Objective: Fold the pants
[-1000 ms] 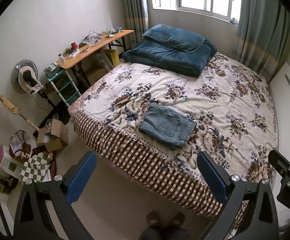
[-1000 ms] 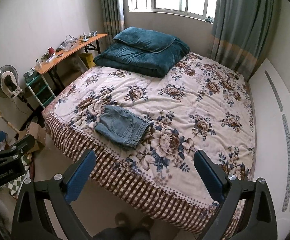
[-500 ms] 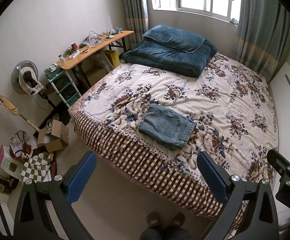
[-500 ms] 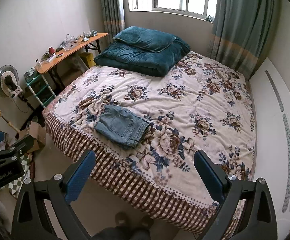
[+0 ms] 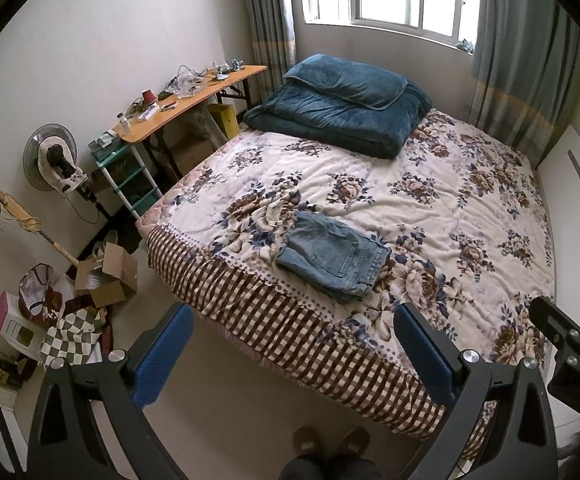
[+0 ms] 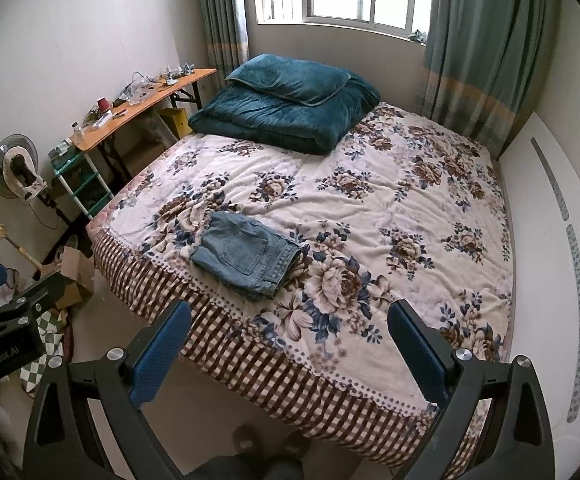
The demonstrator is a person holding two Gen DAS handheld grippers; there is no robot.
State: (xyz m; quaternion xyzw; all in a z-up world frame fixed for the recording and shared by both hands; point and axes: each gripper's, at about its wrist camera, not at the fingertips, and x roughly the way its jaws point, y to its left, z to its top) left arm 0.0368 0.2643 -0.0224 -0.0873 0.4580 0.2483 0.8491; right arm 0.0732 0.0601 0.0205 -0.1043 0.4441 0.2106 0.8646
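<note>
Blue denim pants (image 5: 332, 256) lie folded into a compact rectangle near the front edge of the floral bed (image 5: 430, 208), back pocket up. They also show in the right wrist view (image 6: 246, 254). My left gripper (image 5: 294, 356) is open and empty, held back from the bed above the floor. My right gripper (image 6: 290, 350) is open and empty too, over the bed's front edge. Each gripper shows at the side of the other's view.
A folded teal blanket (image 5: 338, 104) with a pillow lies at the head of the bed. A cluttered wooden desk (image 5: 186, 104), a fan (image 5: 56, 160) and boxes (image 5: 104, 276) stand at the left. A white panel (image 6: 550, 272) runs along the right. My slippered feet (image 5: 330, 440) are below.
Both grippers have drifted very slightly; the pants and bed stay as they were.
</note>
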